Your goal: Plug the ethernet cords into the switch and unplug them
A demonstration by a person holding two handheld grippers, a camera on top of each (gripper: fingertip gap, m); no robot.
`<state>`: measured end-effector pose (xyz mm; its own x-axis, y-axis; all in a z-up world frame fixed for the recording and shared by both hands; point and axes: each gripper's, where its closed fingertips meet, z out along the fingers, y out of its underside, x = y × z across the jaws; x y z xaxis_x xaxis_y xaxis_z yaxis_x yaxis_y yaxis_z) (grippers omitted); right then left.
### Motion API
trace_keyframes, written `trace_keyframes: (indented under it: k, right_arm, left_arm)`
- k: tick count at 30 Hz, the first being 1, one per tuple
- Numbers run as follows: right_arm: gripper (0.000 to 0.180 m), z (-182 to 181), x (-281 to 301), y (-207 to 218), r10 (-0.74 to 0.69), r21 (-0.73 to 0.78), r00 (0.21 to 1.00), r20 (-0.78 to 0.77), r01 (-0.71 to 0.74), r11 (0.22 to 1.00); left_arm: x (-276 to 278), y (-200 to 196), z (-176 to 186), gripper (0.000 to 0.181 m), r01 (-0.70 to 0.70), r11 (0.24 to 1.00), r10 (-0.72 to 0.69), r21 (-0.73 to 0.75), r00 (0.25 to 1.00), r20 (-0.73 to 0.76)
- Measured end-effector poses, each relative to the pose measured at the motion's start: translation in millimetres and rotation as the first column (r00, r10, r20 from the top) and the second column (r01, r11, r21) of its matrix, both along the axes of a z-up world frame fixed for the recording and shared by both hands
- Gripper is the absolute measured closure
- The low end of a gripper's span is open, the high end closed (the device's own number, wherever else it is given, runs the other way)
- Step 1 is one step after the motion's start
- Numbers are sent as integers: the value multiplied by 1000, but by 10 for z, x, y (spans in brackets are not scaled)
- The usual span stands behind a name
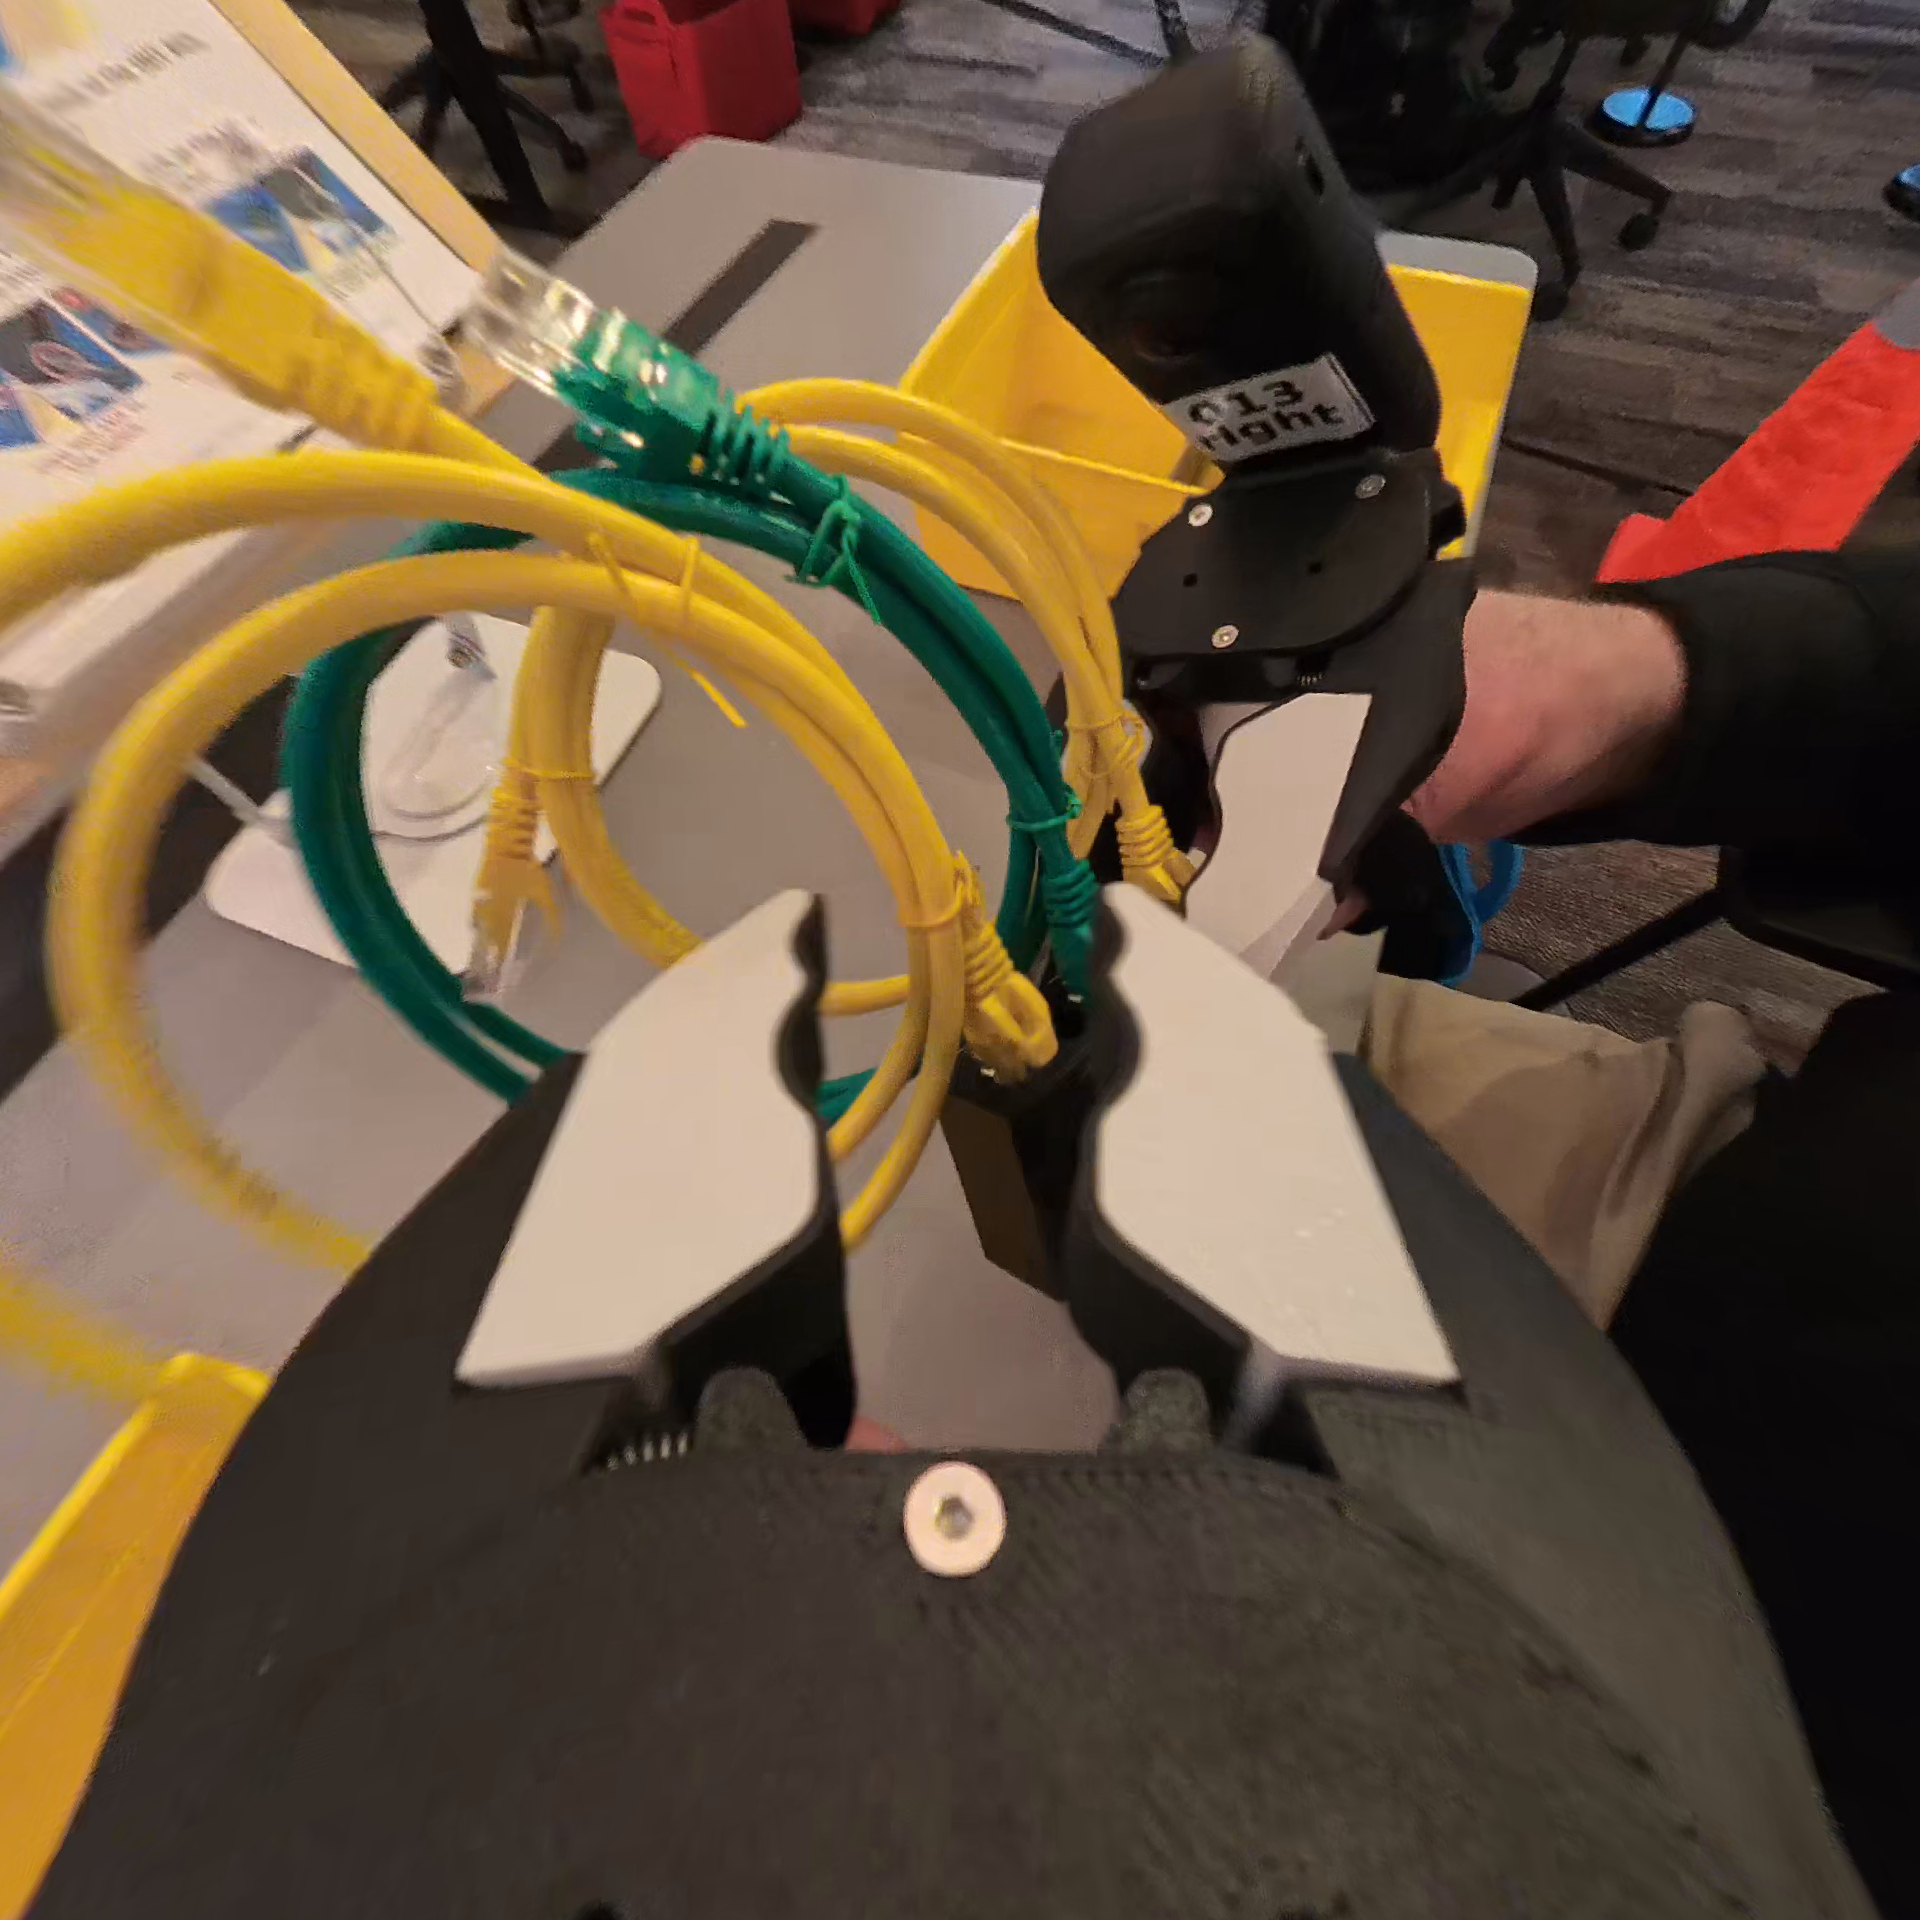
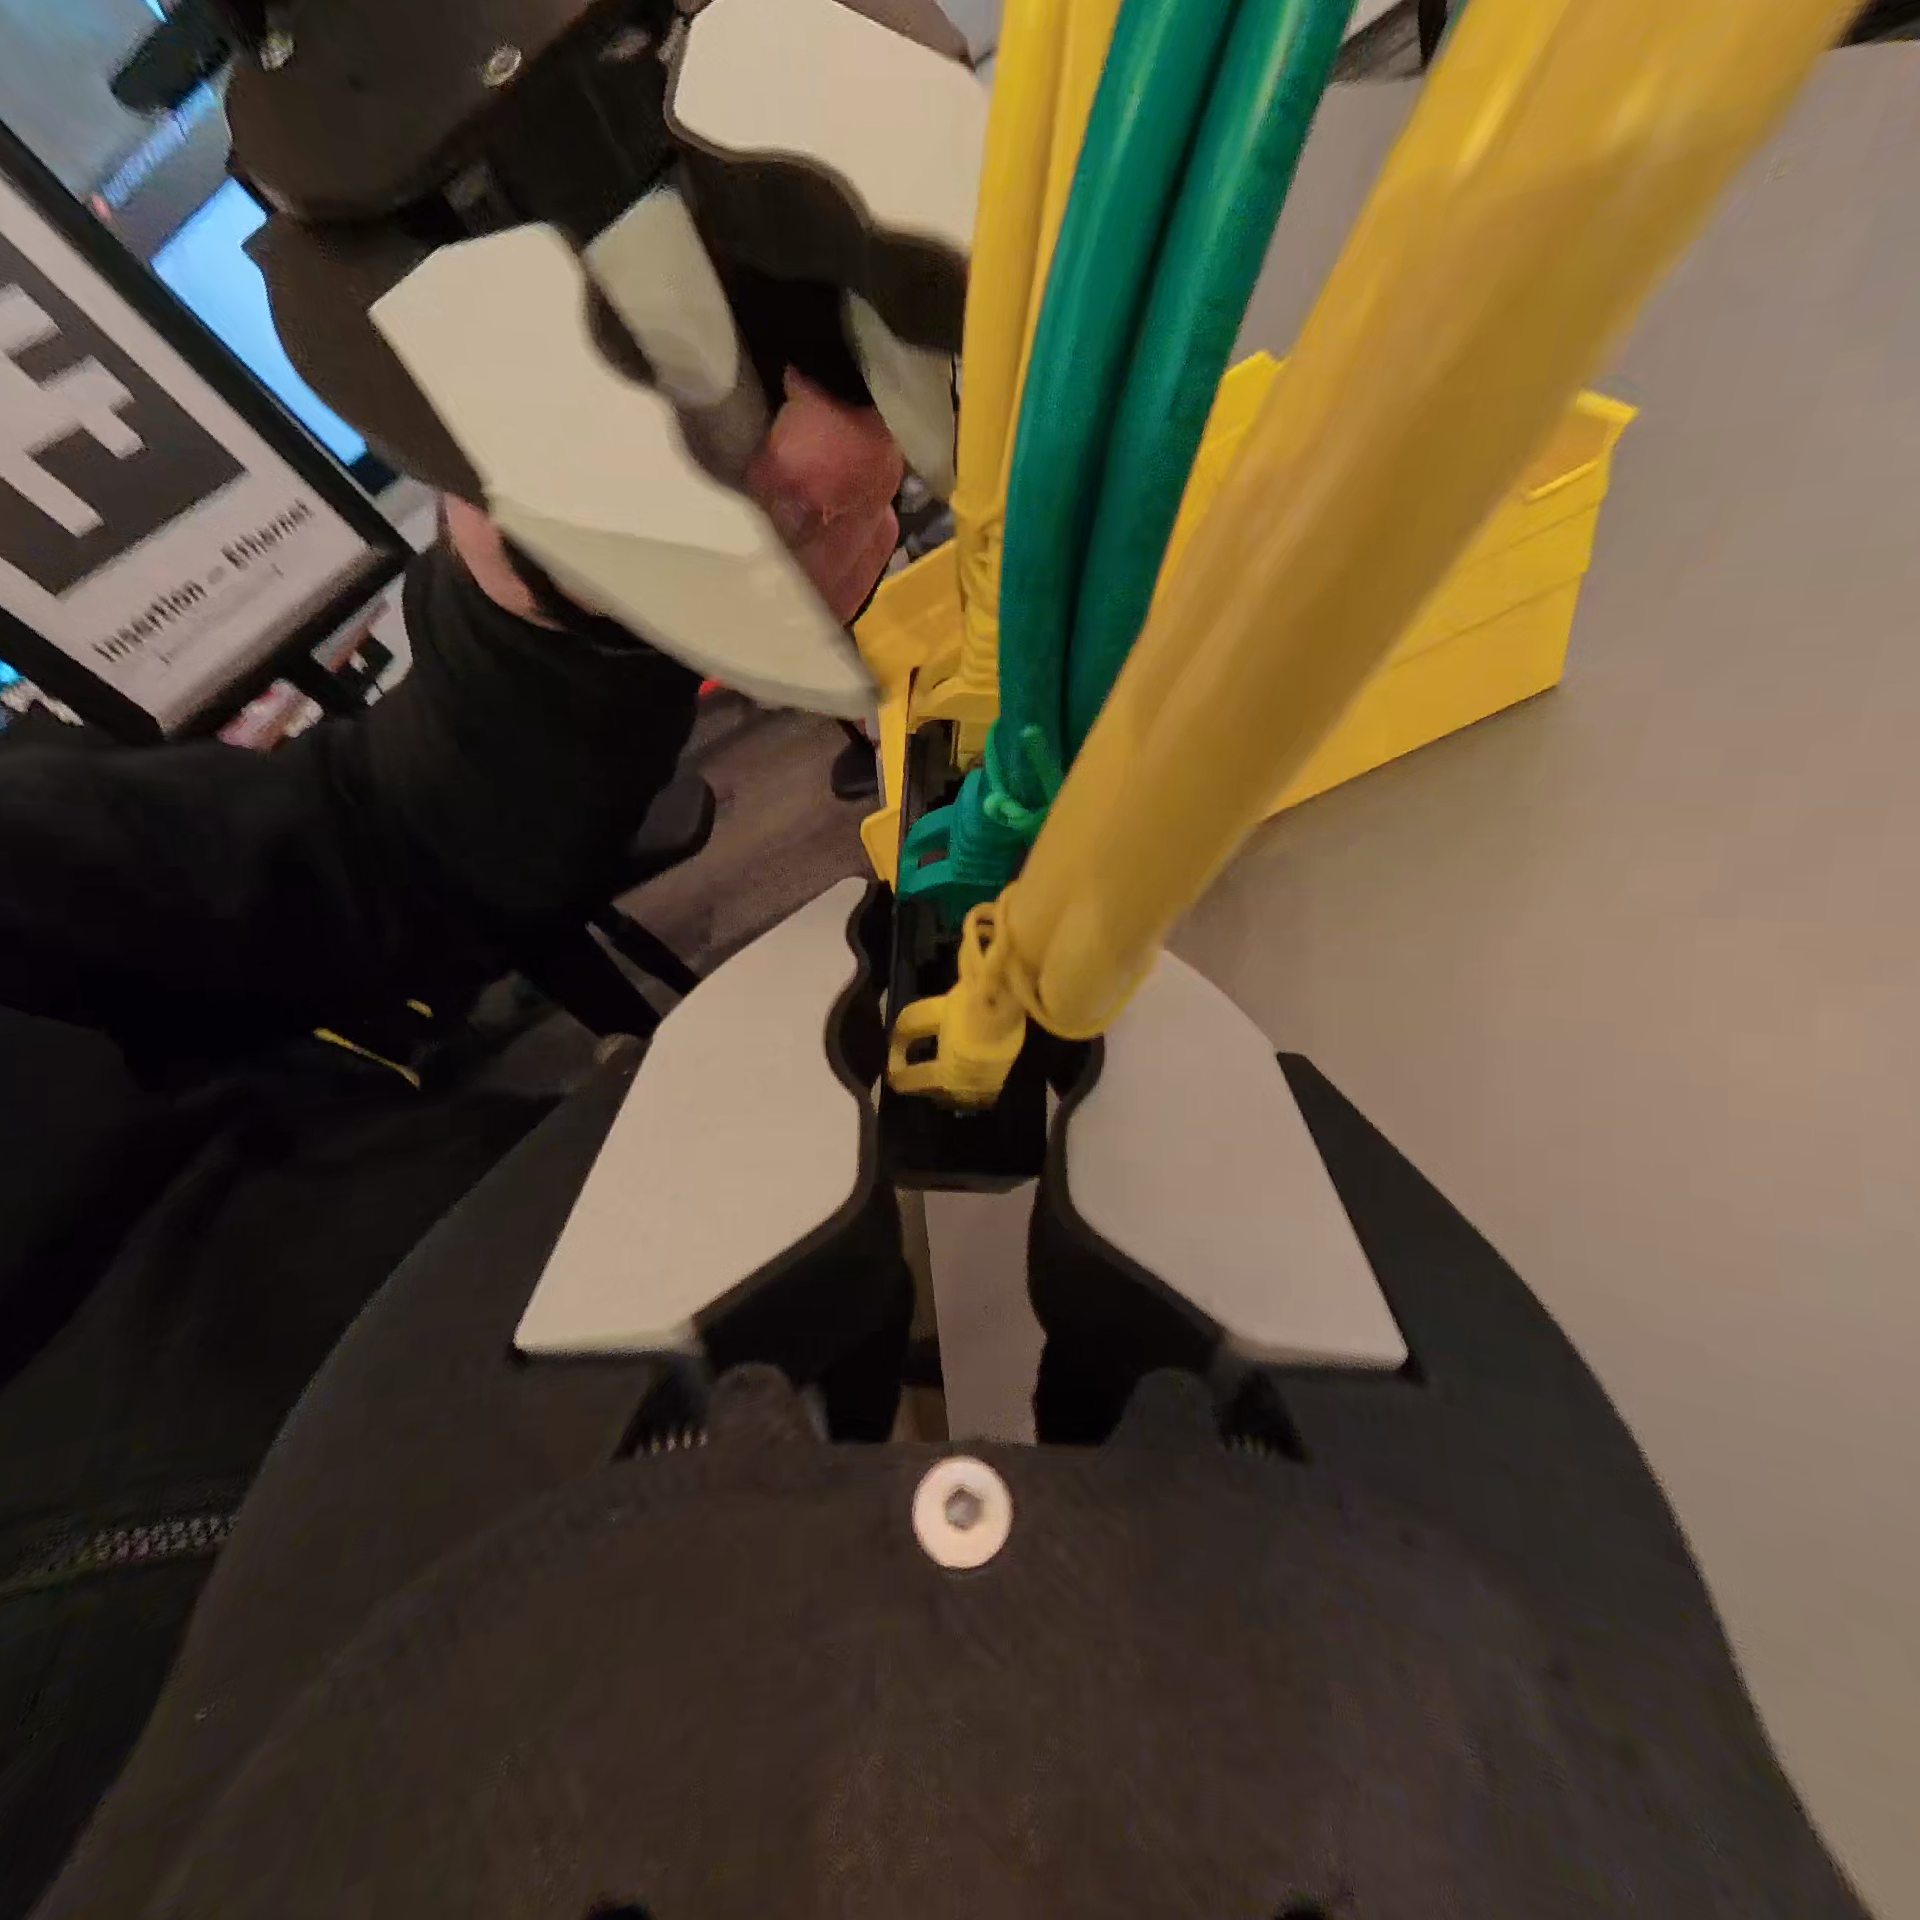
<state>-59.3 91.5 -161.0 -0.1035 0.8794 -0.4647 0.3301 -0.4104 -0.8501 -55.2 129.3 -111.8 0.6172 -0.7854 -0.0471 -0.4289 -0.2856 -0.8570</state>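
A black switch (image 1: 1013,1153) hangs above the grey table (image 1: 260,1091). Tied coils of yellow cords (image 1: 520,499) and a green cord (image 1: 935,623) stick up from it. A yellow plug (image 1: 1003,1013), a green plug (image 1: 1070,914) and another yellow plug (image 1: 1148,847) sit in its ports. Free plug ends stick out at the upper left (image 1: 582,332). My left gripper (image 1: 966,914) is open, with the switch between its fingers against the right one. My right gripper (image 2: 987,966) is shut on the switch (image 2: 966,1138), beside the yellow plug (image 2: 945,1049) and green plug (image 2: 945,842). The left gripper (image 2: 727,416) shows at the upper left.
A yellow bin (image 1: 1039,416) stands behind the cords and also shows in the right wrist view (image 2: 1455,623). Another yellow bin (image 1: 83,1558) is at the lower left. A clear sign stand (image 1: 436,727) with a printed sheet stands at the left. Office chairs stand on the floor beyond. My hands' fingertips stand some 6 cm from each other.
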Motion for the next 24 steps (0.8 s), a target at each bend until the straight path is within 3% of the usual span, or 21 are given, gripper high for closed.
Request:
trace_keyframes:
  k: [5,9,18,21,24]
  right_arm:
    - [153,198,96,180,-68,-116,987,-143,52,992]
    - [153,446,232,366,-175,-241,939,-297,104,965]
    - [154,595,212,296,-198,-375,897,-396,39,926]
    - [153,625,174,229,-183,-389,895,-406,12,921]
    - [153,627,149,198,-183,-409,896,-404,2,913]
  left_arm:
    - [-107,3,244,70,-69,988,60,139,996,68]
    - [-47,4,41,35,-110,971,113,213,994,0]
    - [341,118,-173,34,-55,868,163,493,970,-179]
    - [308,130,-77,39,-53,772,224,634,955,-192]
    - [266,159,-74,43,-60,725,279,686,936,-213]
